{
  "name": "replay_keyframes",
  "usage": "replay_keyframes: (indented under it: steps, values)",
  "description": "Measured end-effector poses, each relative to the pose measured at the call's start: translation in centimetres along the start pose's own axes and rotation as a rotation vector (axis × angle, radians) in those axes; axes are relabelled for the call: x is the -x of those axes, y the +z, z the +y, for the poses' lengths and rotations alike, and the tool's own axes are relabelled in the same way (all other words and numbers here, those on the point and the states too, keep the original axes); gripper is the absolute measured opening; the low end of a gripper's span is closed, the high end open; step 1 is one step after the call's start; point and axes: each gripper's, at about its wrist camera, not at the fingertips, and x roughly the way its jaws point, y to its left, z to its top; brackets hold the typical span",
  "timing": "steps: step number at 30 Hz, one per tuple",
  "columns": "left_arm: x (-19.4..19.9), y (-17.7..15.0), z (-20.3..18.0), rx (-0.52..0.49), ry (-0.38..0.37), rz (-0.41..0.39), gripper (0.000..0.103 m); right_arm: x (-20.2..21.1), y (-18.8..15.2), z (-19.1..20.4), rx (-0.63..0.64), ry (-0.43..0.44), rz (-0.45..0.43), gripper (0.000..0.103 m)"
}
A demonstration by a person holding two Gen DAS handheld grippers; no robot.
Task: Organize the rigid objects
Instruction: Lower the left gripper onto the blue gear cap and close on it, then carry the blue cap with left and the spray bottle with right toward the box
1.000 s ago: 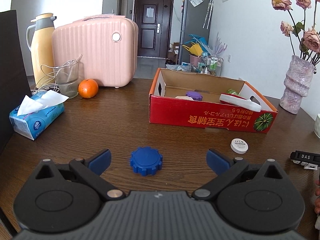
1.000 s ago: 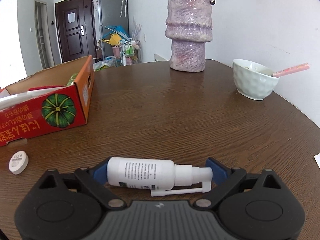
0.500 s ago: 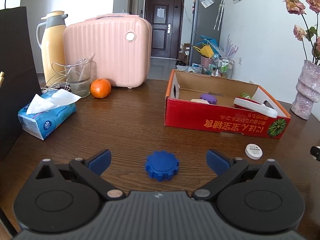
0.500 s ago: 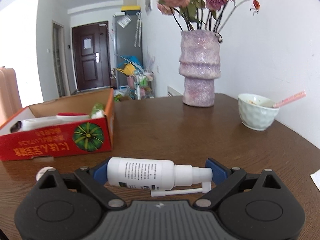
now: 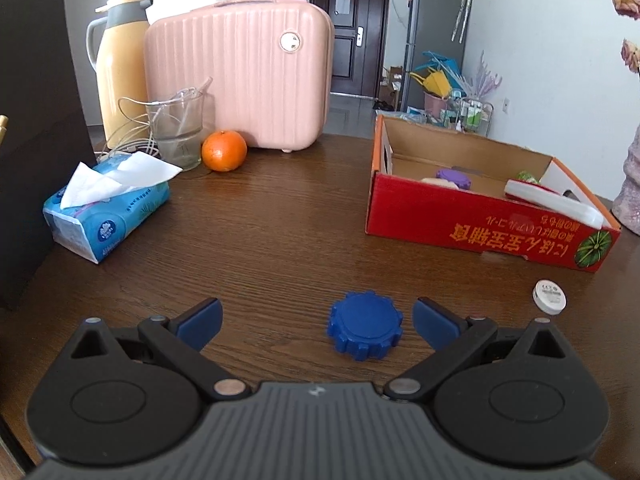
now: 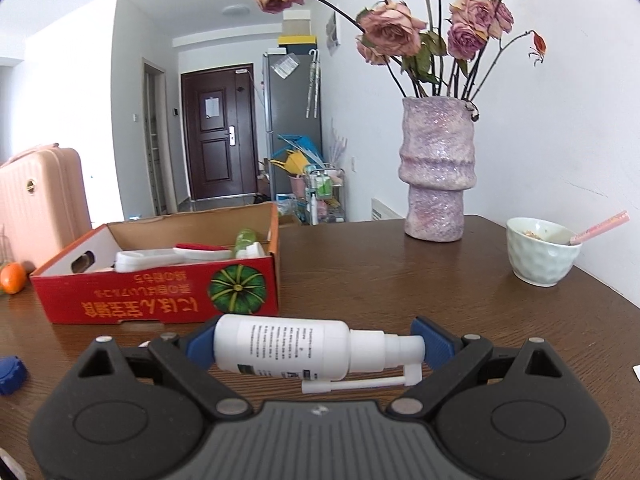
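On a dark wooden table [image 5: 280,216], the left gripper [image 5: 316,320] hovers low with its blue-padded fingers [image 5: 200,316] spread wide and holding nothing. A blue toothed cap [image 5: 365,331] lies flat on the wood between them, nearer the right finger and apart from both. A small white round disc [image 5: 550,291] lies on the table farther right, just in front of a red cardboard box [image 5: 480,232] printed with a green pumpkin. The open box holds a purple cap [image 5: 454,178], a long white and red item [image 5: 554,204] and a green object [image 5: 528,177] at its far right corner.

The right gripper [image 6: 316,344] pinches a white spray bottle [image 6: 288,348] lengthwise, one finger against its base, the other against its pump head, the thin nozzle tube folded beneath. The bottle is held above the table, near the box's right front corner [image 6: 168,292].

Far left in the left wrist view stand a pink suitcase [image 5: 240,76], a yellow thermos [image 5: 120,64], a glass [image 5: 176,136], an orange [image 5: 224,150] and a blue tissue pack [image 5: 108,212]. Right of the box, a purple vase [image 6: 438,172] of dried roses and a white bowl [image 6: 540,256] sit near the wall.
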Motion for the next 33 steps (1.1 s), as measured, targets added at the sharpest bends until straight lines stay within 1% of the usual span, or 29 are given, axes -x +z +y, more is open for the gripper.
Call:
replay_keyframes:
  steps: [10, 18, 24, 25, 26, 27, 28, 29, 30, 33]
  values:
    - [-3.4, -0.7, -1.3, -0.057, -0.018, 0.073, 0.103, 1.1, -0.3, 1.1, 0.022, 0.049, -0.012, 0.097]
    - [-5.2, -0.7, -1.9, -0.086, 0.022, 0.094, 0.103, 1.4, -0.4, 1.6, 0.035, 0.062, -0.018, 0.097]
    - [-5.7, -0.9, -1.7, -0.083, 0.012, 0.112, 0.098, 1.4, -0.4, 1.6, 0.035, 0.063, -0.02, 0.097]
    - [-5.6, -0.9, -1.7, -0.079, 0.006, 0.111, 0.096, 1.4, -0.4, 1.6, 0.036, 0.063, -0.02, 0.097]
    - [-5.6, -0.9, -1.6, -0.077, -0.002, 0.107, 0.089, 1.4, -0.4, 1.6, 0.036, 0.064, -0.02, 0.097]
    - [-5.4, -0.9, -1.6, -0.078, -0.009, 0.101, 0.079, 1.4, -0.4, 1.6, 0.036, 0.065, -0.019, 0.097]
    - [-5.2, -0.9, -1.7, -0.083, -0.008, 0.091, 0.072, 1.4, -0.4, 1.6, 0.036, 0.066, -0.019, 0.097]
    - [-5.0, -0.9, -1.8, -0.088, -0.013, 0.085, 0.055, 1.4, -0.4, 1.6, 0.037, 0.067, -0.019, 0.097]
    - [-4.9, -0.9, -1.8, -0.091, -0.021, 0.082, 0.053, 1.4, -0.4, 1.6, 0.038, 0.068, -0.019, 0.097]
    - [-4.8, -0.9, -2.1, -0.098, -0.022, 0.079, 0.053, 1.4, -0.4, 1.7, 0.043, 0.071, -0.02, 0.097]
